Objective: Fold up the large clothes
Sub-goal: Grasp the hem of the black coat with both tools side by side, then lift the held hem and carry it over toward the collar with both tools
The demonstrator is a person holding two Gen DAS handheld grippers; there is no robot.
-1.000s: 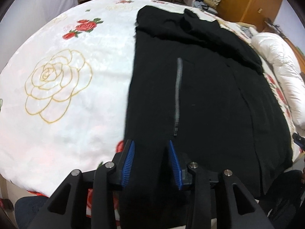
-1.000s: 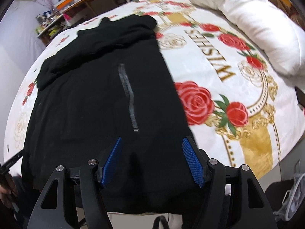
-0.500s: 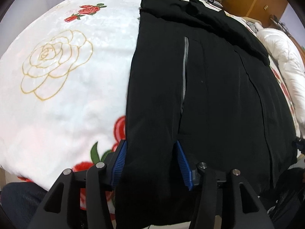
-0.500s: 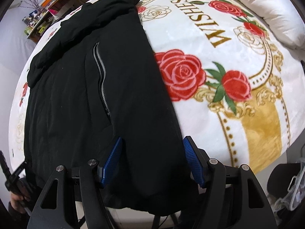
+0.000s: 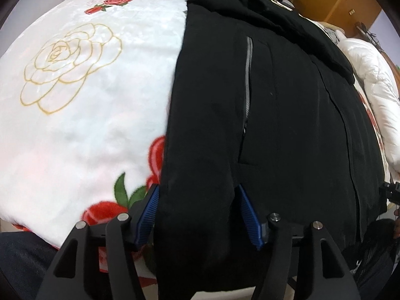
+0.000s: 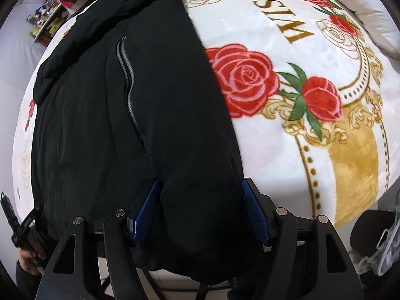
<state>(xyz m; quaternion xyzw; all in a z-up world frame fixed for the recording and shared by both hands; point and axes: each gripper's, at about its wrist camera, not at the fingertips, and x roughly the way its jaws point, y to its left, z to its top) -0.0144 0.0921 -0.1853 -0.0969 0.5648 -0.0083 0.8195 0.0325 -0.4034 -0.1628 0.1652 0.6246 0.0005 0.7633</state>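
Observation:
A large black jacket with grey pocket zippers lies flat on a rose-patterned bed blanket, its sleeves folded across the far end. My left gripper is open, its blue pads astride the jacket's near left hem, which bulges between them. In the right wrist view the jacket fills the left half, and my right gripper is open with its pads astride the near right hem corner. Neither gripper has closed on the cloth.
A white pillow lies at the bed's right side, also in the right wrist view. A wooden cabinet and cluttered shelves stand beyond the bed. The bed's near edge drops off just under both grippers.
Both grippers moved forward and down onto the jacket's near hem; the cloth now bulges between each pair of open pads. The left gripper's gap has widened.

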